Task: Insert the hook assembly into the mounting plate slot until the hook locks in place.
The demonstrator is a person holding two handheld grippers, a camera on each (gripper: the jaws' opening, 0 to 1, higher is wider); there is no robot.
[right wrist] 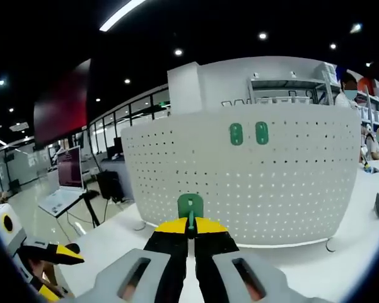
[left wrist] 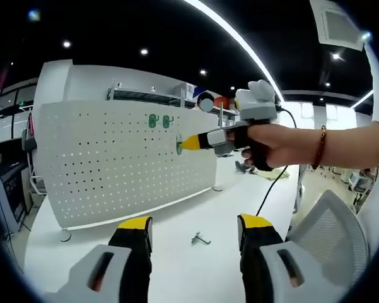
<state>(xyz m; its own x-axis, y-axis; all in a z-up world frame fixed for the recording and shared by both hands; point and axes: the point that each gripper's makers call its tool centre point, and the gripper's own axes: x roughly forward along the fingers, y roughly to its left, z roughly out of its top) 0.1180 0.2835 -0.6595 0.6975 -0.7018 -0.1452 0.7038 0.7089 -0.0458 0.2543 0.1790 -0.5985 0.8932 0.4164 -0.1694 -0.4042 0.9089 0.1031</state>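
My right gripper (right wrist: 190, 228) has its jaws pinched nearly shut on the green hook assembly (right wrist: 190, 206), whose flat head stands up just above the yellow tips. In the left gripper view the same gripper (left wrist: 190, 142) reaches in from the right, its yellow tip carrying the green piece right at the face of the white pegboard mounting plate (left wrist: 113, 158); whether it touches the holes yet I cannot tell. Two green hooks (right wrist: 249, 133) already sit side by side higher on the plate. My left gripper (left wrist: 195, 230) hangs low over the white table (left wrist: 176, 265) with its jaws wide apart and nothing between them. A small metal part (left wrist: 200, 238) lies on the table just ahead of it. I judge the task at its approach stage: hook grasped and brought up to the plate, insertion and locking not yet done.
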